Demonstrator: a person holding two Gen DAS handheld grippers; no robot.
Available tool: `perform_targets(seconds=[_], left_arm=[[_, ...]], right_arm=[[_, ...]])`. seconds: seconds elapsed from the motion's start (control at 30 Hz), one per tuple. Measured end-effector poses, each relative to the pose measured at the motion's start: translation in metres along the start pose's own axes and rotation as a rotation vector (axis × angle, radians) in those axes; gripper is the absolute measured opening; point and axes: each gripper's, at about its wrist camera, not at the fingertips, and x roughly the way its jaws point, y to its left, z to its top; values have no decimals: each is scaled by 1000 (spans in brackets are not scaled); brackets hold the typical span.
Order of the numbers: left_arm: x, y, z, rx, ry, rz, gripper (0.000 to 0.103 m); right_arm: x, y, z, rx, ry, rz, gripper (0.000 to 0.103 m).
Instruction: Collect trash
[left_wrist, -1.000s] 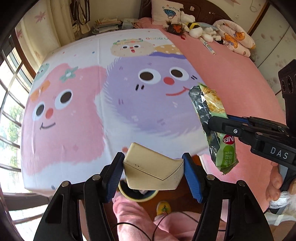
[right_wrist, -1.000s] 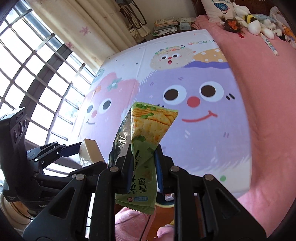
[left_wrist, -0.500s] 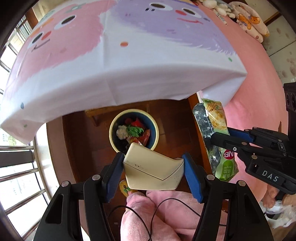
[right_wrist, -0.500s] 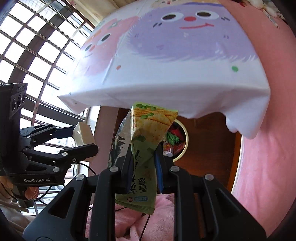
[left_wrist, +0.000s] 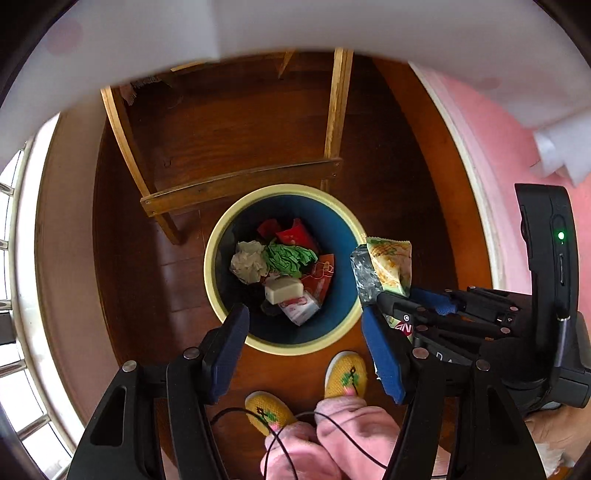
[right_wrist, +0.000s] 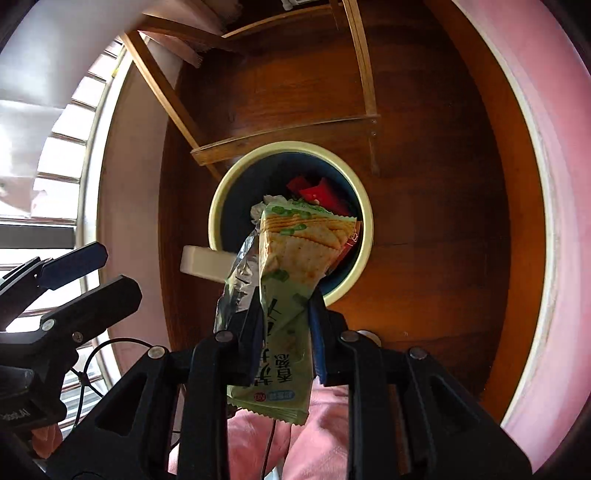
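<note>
Right wrist view: right gripper (right_wrist: 284, 325) pinches cracker wrapper (right_wrist: 291, 258) narrowly above bin (right_wrist: 369, 221), positioned for a drop inside. Left gripper (left_wrist: 306, 332) stands wide, empty; cream box (left_wrist: 282, 290) is clear of its pads, over the bin.

A green cracker wrapper (right_wrist: 286, 291) with torn silver foil, held upright above the bin's (left_wrist: 218, 236) rim. A cream block (left_wrist: 282, 290) lies among crumpled trash inside.

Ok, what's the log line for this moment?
left gripper: jaws open, empty | cream box: loose near bin | right gripper: jaws shut on cracker wrapper
</note>
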Motion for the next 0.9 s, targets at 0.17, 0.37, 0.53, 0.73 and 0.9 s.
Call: perform_targets(seconds=[0.17, 0.37, 0.53, 0.73, 0.9], left_arm=[[30, 16, 3, 15, -30, 24, 93], [19, 30, 6, -7, -45, 28, 94], [-10, 38, 3, 2, -67, 33, 94], [-64, 43, -2, -32, -74, 21, 94], [-109, 40, -5, -41, -76, 5, 94]], right_arm=[[58, -15, 0, 23, -9, -6, 47], [73, -18, 11, 43, -23, -10, 58], [53, -5, 15, 30, -26, -8, 58], [6, 19, 12, 31, -39, -9, 58], [-34, 40, 6, 33, -29, -23, 58]])
